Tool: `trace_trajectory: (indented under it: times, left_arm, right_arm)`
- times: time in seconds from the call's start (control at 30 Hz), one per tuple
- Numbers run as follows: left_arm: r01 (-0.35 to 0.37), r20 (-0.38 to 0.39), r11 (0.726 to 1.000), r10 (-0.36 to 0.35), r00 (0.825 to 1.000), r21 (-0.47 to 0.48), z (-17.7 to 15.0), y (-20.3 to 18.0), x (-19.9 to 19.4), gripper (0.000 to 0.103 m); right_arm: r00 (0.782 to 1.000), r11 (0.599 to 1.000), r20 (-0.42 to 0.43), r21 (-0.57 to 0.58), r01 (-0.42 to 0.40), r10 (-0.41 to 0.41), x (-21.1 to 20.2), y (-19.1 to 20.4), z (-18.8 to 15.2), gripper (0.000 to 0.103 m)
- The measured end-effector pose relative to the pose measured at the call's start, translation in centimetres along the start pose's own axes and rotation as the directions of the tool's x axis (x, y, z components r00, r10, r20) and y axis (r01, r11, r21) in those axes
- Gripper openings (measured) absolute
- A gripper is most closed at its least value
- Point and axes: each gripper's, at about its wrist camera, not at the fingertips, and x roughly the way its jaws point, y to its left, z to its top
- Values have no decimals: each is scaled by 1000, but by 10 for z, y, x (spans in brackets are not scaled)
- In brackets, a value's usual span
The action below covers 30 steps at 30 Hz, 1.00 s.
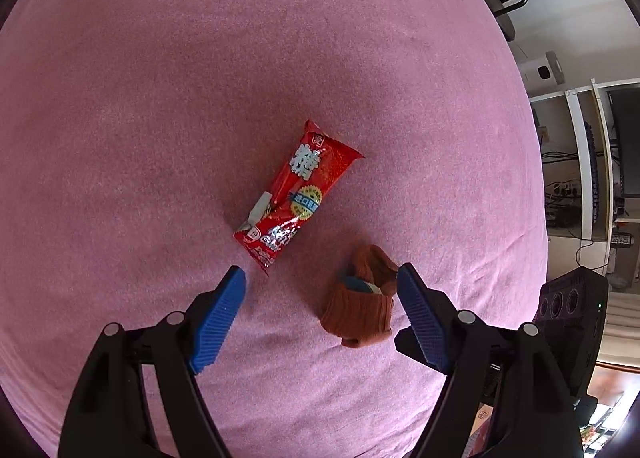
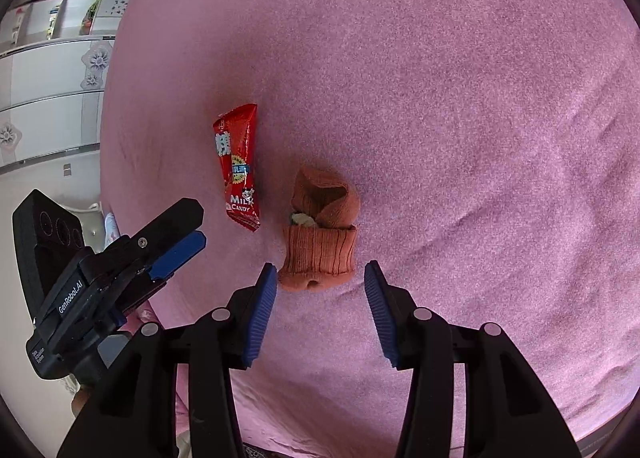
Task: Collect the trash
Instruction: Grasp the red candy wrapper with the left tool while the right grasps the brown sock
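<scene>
Both our grippers, left [image 1: 320, 278] and right [image 2: 320, 278], hover spread over the bedspread [image 1: 160, 98]; we risk grabbing the sock [image 2: 320, 250], not the candy wrapper [image 1: 294, 194].

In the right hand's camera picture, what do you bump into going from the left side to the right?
Left gripper → red milk candy wrapper → orange sock with crumpled paper peeking out → bare pink bedspread.

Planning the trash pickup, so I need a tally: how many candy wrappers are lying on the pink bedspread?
1. The red candy wrapper lies flat just ahead of the left gripper, beside the orange sock. Something tucked inside the sock may be more trash.
</scene>
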Motion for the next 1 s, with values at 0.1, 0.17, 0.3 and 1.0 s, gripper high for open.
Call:
trace_trajectory:
  times: [0.1,0.17,0.3,1.0]
  left_arm:
    - [-16,-21,1000,16,1000,7,18,6,15,77]
    - [-24,-38,1000,24,999,8,26,11,25,77]
    - [-22,-67,999,24,997,23,37,15,42,77]
    - [-114,-58,993,115,992,15,30,22,44,35]
  right_arm:
    - [1000,1000,-8,12,-1,1,8,0,7,47]
    - [1000,1000,-15,27,0,0,13,-2,10,47]
    - [999,999,-36,42,-7,8,24,-4,12,48]
    - [999,999,-40,12,37,-37,23,12,-6,27]
